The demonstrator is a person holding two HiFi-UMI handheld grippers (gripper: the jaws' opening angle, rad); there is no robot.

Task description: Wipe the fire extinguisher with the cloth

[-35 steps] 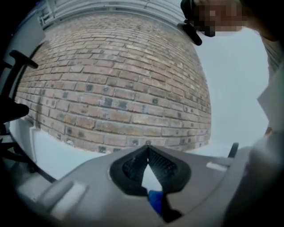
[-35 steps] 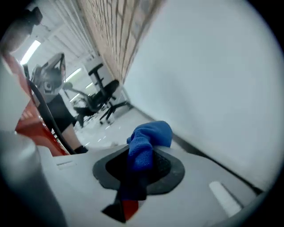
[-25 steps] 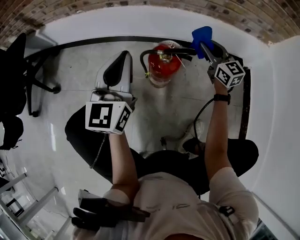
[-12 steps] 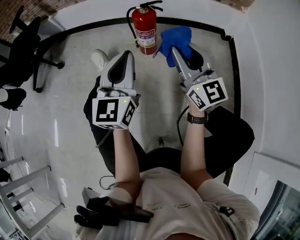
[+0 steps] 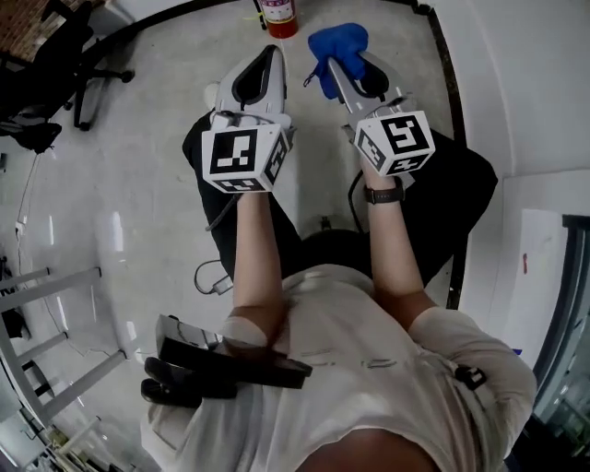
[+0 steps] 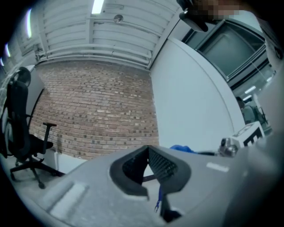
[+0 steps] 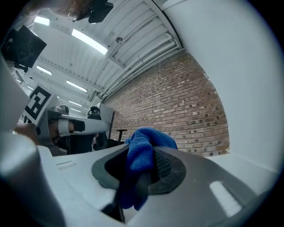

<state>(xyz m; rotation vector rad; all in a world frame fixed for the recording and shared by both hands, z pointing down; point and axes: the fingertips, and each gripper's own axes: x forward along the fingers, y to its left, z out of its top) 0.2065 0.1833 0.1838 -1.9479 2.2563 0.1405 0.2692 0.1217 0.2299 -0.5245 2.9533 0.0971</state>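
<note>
extinguisher (image 5: 278, 17): red, standing on the floor (image 5: 138, 184) at 12 o'clock in the head view. The top edge cuts it off, so only the lower body shows. Neither gripper view shows it.
cloth (image 7: 144, 155): blue and bunched, at 1 o'clock in the head view, near the extinguisher on its right but apart from it.
right hand-held gripper (image 5: 343, 69): clamped on the cloth. A fold stands up between the pads and a tail hangs below them.
left hand-held gripper (image 5: 270, 55): jaws together with nothing between them. The tip is near the extinguisher at 12 o'clock, with no contact.
aim: both gripper views show the brick wall (image 6: 97, 106) and the ceiling, so both noses point up and off the target.
surroundings: chair (image 5: 55, 37) at 10 o'clock, white wall at 3 o'clock. The person's arms and lap fill the centre.
step: my read is that the cloth is secured but there's no wipe contact, so this is an approach or a gap between strokes.
next: drop the right nose, put the cloth flat on the cylinder, and stroke along the body. The left one could steady the extinguisher, but its jaws would have to part first.
risk: the extinguisher is free-standing, so a hard side push could tip it.
</note>
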